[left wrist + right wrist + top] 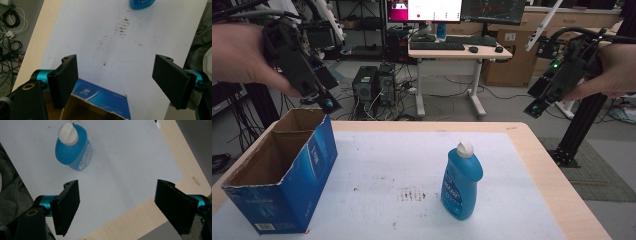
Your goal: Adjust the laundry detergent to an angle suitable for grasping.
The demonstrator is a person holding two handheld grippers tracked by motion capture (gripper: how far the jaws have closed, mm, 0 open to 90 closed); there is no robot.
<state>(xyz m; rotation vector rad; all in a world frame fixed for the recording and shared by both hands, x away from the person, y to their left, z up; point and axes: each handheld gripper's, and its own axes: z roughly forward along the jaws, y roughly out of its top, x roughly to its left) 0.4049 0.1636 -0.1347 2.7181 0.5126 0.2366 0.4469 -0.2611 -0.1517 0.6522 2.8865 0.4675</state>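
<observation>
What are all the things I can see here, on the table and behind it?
Blue plastic bottle with white cap: one, upright, right of table middle.
Blue cardboard box, open top: one, table's left edge.
White sheet: one, with brown stains, covering the table.
Wooden table: one, light brown.
White desk with monitors and keyboard: one, behind.
Black computer tower: one, on the floor behind.
Left gripper: one, black, jaws open, above the box.
Right gripper: one, black, jaws open, above the table's right edge.

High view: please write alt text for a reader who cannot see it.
A blue bottle with a white cap stands upright on a white mat beside an open blue cardboard box. Two hand-held tools, left tool and right tool, hover above, open and empty.
</observation>
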